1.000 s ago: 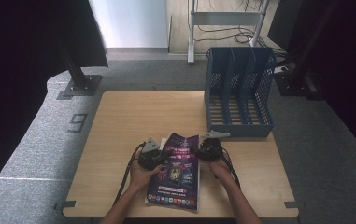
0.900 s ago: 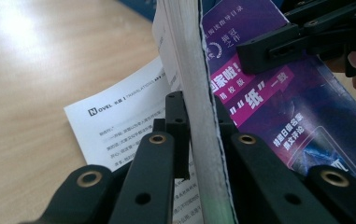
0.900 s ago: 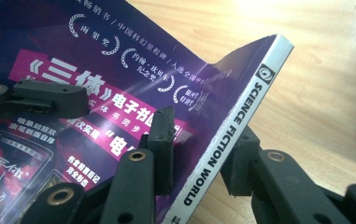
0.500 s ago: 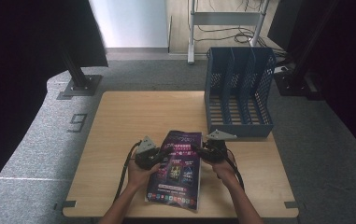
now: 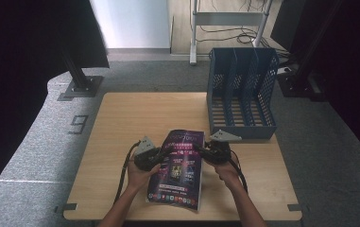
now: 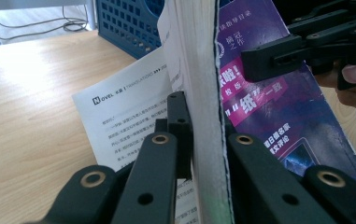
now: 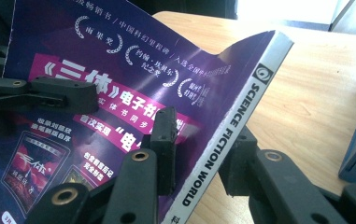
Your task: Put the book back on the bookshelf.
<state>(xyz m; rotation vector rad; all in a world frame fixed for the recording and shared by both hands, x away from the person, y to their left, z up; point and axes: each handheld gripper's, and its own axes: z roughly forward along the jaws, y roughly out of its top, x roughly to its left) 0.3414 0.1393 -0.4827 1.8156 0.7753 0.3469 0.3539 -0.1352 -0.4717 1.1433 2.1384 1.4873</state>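
Currently the magazine (image 5: 180, 163), a purple-covered issue with "SCIENCE FICTION WORLD" on its spine, is held over the near half of the table (image 5: 135, 118), tilted with its far end raised and its near end low toward the table's front edge. My left gripper (image 6: 202, 140) is clamped on the page edge: one jaw on the loose white inner pages, the other on the cover side. My right gripper (image 7: 199, 140) is clenched on the spine side, one jaw on the front cover, the other behind the spine.

Procedure for the lift, as I judge it:
1. Keep both grips level with each other; the cover already bows near the right jaws, so uneven height will twist it.
2. Watch the white page that hangs free on the left side; it may slide out or crease.
3. Raise the near end clear of the table before travelling.
4. Turn the magazine upright, spine first, if it goes to the blue file rack (image 5: 241, 94) standing at the far right of the table.
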